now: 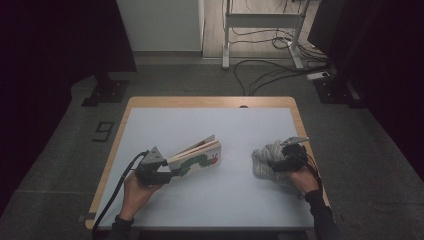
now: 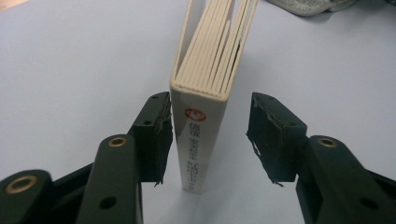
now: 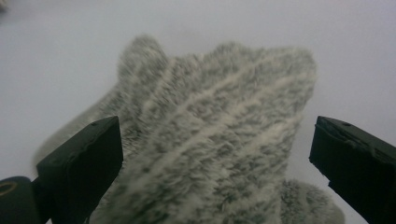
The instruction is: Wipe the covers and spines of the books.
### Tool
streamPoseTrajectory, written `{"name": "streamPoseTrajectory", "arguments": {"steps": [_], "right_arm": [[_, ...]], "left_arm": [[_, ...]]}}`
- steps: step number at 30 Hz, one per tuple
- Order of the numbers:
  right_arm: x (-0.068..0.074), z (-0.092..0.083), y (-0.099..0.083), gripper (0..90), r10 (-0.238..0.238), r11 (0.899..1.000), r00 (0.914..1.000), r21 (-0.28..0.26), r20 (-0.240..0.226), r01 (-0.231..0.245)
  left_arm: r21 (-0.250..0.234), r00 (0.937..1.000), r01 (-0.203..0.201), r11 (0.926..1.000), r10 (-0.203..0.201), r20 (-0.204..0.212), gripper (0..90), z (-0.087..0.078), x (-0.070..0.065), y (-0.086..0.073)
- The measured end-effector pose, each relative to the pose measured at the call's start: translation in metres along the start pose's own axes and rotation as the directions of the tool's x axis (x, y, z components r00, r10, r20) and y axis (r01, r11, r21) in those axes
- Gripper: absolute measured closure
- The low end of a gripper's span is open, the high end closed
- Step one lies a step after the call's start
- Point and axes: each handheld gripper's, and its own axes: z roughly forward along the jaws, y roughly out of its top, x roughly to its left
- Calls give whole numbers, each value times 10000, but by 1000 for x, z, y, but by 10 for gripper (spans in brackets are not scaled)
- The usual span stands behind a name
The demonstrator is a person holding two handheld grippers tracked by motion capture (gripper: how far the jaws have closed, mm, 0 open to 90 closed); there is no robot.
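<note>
A thick board book (image 1: pixel 200 152) with a caterpillar on its cover lies on the pale mat, its pages fanned slightly apart. In the left gripper view its spine (image 2: pixel 201 135) stands between the jaws of my left gripper (image 2: pixel 210 135). One pad rests against the spine and the other stands clear of it, so the left gripper (image 1: pixel 172 167) is open around the book's near end. A grey fuzzy knitted piece (image 1: pixel 265 157) lies at the right. My right gripper (image 1: pixel 277 162) hovers close over the knit (image 3: pixel 215 130), jaws wide open on either side, pads not touching.
The pale blue mat (image 1: pixel 200 200) covers a wooden table (image 1: pixel 210 101). Bare mat lies between the book and the knit. Beyond the table are a dark floor, cables (image 1: pixel 260 70) and a white desk frame (image 1: pixel 260 22).
</note>
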Motion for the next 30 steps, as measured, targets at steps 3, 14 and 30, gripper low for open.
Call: {"name": "streamPoseTrajectory", "arguments": {"steps": [3, 14, 30], "right_arm": [[-2, 6, -3, 24, 90, 9999, 9999, 137, -88, -89], [-5, 13, -11, 452, 427, 9989, 9977, 196, -532, -417], [-2, -28, -6, 571, 209, 9984, 9962, -506, -850, -252]], "left_arm": [[6, 10000, -12, 10000, 12, 7, 494, 0, 0, 0], [23, 10000, -21, 10000, 22, -23, 497, -1, 0, -2], [54, 10000, -1, 10000, 1, -27, 503, 0, 0, -5]]}}
